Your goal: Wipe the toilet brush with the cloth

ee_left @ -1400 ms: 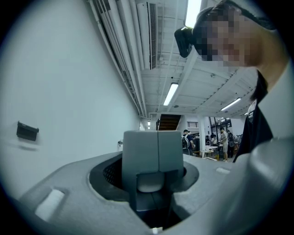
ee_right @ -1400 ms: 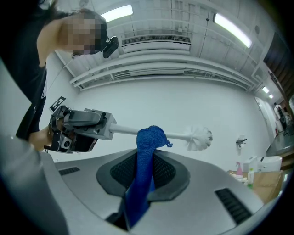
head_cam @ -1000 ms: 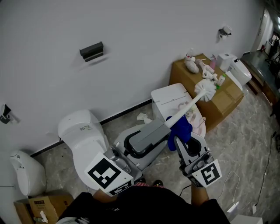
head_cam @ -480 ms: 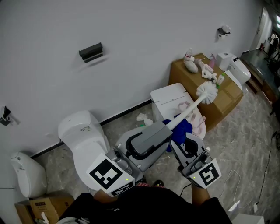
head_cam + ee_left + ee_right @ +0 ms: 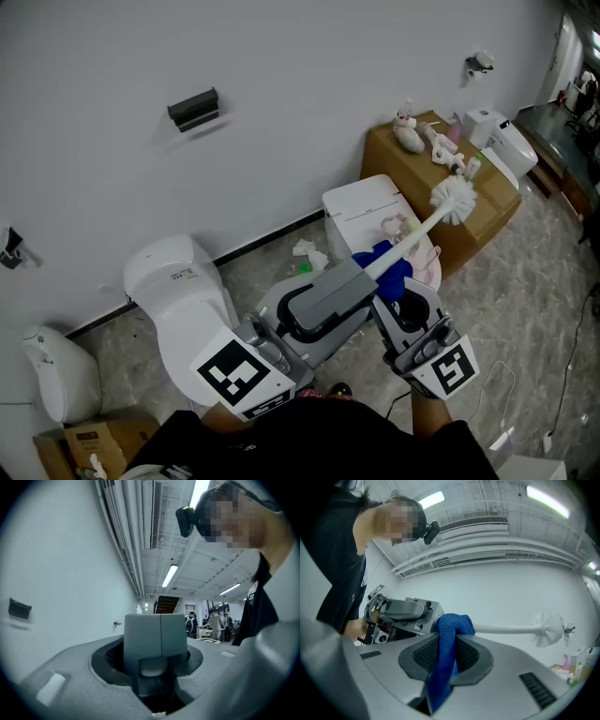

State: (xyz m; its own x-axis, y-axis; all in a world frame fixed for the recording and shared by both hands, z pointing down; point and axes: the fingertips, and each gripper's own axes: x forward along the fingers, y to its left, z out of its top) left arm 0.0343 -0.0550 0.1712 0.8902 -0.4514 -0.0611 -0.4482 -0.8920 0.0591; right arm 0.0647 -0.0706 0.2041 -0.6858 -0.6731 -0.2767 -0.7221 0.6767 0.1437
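Brush head has drifted slightly right since a second ago; both grippers have barely shifted.

Toilet (image 5: 173, 281) is near-left and the box (image 5: 422, 159) is far-right against the wall. The brush is in the air between them, over the floor.

Left gripper (image 5: 351, 278) is clamped on the near end of the brush (image 5: 422, 228). The shaft runs up and right, with the head toward the box.

Right gripper (image 5: 392, 298) is clenched on the cloth (image 5: 451, 623). The cloth's free end is folded over the shaft, just past the left gripper.

Handling, my read:
- **Brush:** light, with a stiff, smooth plastic shaft, so it could twist or slide in a grip. Hold it at the handle end, as it is held now.
- **Bristles:** springy, and they'll flick.
- **Cloth:** soft and limp, so it needs wrapping around the shaft to get any pressure. It could bunch up or pull out of the gripper on a long stroke.
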